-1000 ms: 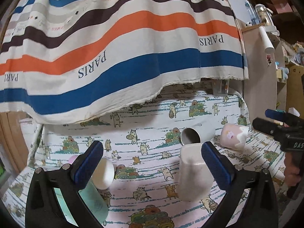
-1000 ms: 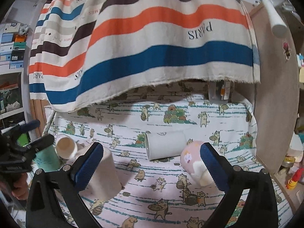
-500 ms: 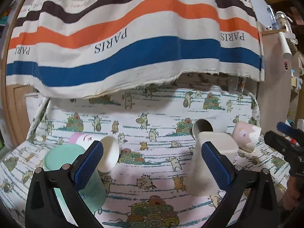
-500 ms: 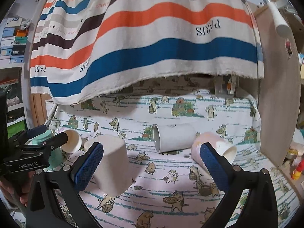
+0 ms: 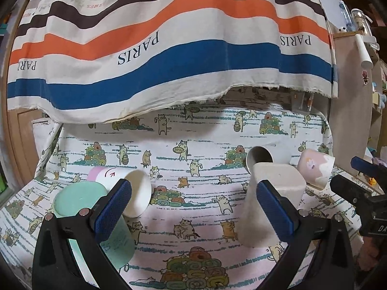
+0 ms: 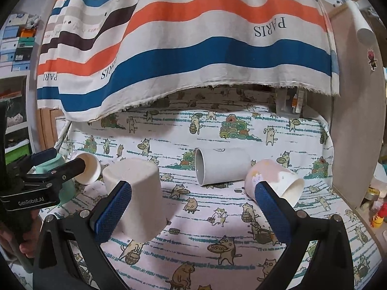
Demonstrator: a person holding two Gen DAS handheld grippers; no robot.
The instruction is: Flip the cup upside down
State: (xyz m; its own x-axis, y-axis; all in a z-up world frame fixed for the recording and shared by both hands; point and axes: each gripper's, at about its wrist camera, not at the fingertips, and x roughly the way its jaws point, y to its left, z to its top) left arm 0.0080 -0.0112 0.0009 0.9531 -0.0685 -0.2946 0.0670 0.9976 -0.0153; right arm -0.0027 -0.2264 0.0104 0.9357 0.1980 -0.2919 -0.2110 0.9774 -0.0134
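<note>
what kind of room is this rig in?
Most likely a room in someone's home, set up for recording. A table covered in a cartoon-cat cloth holds several cups, a striped PARIS sheet hangs behind it as a backdrop, and cluttered shelves with storage boxes stand at the sides.

Even, fairly bright indoor light; the striped cloth (image 5: 169,48) casts soft shadow on the tabletop (image 5: 193,217) beneath. Both views sharp centrally, with strong fisheye bending and dark corners.

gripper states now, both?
Left gripper: open, holding nothing.
Right gripper: open, holding nothing.
</note>
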